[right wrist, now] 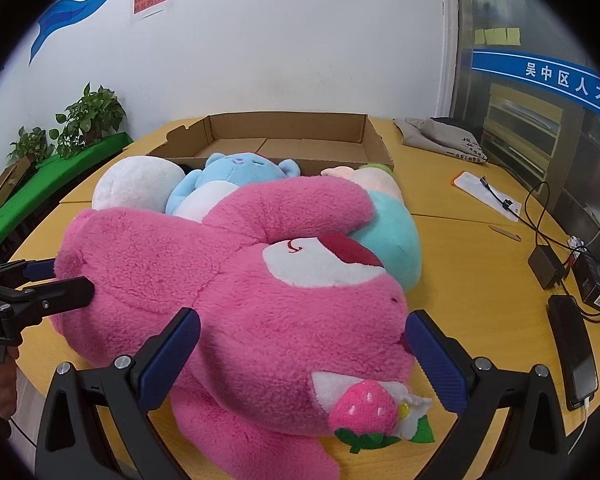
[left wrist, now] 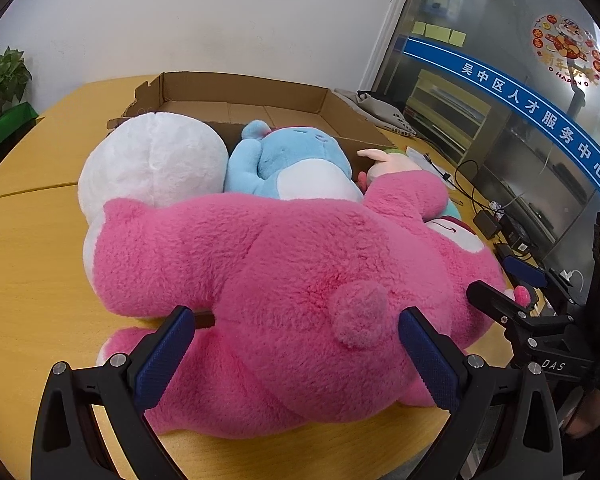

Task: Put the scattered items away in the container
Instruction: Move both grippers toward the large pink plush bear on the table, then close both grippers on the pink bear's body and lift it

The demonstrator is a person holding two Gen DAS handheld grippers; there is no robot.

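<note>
Fuzzy pink plush bear (left wrist: 300, 288) lies between both spread claws, beside cardboard box (right wrist: 376, 144).

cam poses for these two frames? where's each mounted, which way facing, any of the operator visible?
Left wrist: on the left gripper, jaws open around the pink plush bear at its tail end, facing the cardboard box; right gripper and a hand at right edge.
Right wrist: on the right gripper, open around the bear's head; left gripper and fingers at left.
Shared: bear, blue plush, white plush, box, wooden table.
</note>
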